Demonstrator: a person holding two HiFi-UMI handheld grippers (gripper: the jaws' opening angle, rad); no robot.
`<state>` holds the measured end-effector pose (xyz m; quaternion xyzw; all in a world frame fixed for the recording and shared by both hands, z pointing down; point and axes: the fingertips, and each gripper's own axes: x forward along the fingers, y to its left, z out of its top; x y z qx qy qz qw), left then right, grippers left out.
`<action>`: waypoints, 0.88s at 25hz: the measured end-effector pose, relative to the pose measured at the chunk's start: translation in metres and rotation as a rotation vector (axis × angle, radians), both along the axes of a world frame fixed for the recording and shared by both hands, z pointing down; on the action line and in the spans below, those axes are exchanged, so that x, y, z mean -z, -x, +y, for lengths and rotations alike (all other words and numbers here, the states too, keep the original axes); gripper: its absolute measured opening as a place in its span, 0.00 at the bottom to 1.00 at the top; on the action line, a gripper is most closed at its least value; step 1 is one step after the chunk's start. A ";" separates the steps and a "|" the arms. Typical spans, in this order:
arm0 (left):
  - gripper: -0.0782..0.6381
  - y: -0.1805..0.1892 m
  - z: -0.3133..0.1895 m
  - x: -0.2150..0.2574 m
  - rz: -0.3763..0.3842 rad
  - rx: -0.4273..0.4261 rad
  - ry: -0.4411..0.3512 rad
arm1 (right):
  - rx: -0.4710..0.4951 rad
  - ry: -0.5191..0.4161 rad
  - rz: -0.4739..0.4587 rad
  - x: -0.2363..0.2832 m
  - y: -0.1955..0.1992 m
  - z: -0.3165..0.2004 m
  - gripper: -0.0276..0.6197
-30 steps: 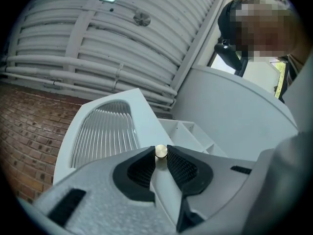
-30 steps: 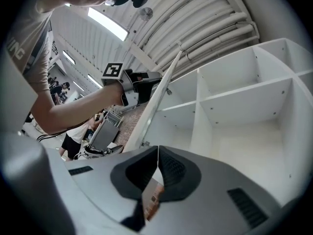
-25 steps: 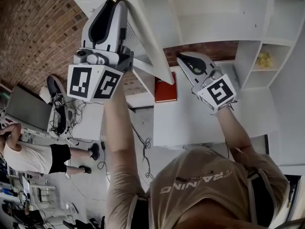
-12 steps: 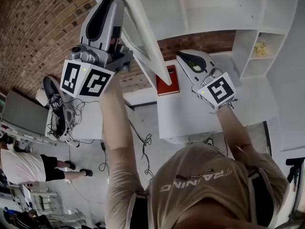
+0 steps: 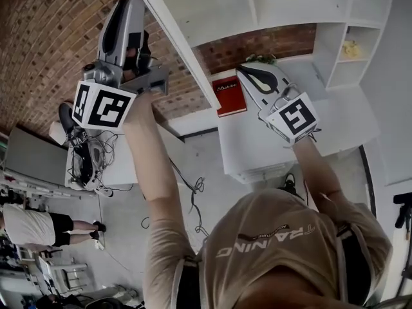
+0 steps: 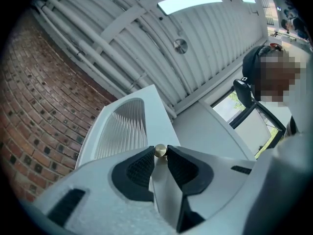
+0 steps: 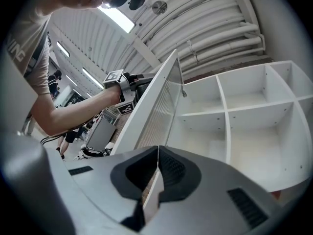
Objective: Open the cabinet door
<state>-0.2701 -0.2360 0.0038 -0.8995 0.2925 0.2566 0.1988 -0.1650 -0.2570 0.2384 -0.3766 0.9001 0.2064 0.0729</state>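
Knob [image 6: 160,151] half-hidden between left tongs [image 6: 161,153]

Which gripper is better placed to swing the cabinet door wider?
Left. The left gripper is clamped on the brass knob of the door; the right gripper is shut on nothing, away from it.

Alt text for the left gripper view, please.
Two dark-padded fingers pinch a small brass knob at the edge of a white door with a ribbed panel. A brick wall stands at left, with a ceiling light above.
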 end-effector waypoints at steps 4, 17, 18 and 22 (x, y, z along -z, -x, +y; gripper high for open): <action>0.21 0.018 0.005 -0.003 0.021 -0.013 0.002 | 0.001 -0.003 0.010 -0.006 0.007 0.008 0.06; 0.19 0.083 0.009 -0.013 -0.008 0.183 0.008 | 0.018 -0.001 0.030 -0.015 0.043 0.026 0.06; 0.19 0.085 0.008 -0.013 -0.009 0.176 0.008 | 0.022 -0.004 0.036 -0.014 0.046 0.027 0.06; 0.17 0.095 0.007 -0.014 0.009 0.185 0.020 | 0.036 -0.011 0.043 -0.009 0.059 0.029 0.06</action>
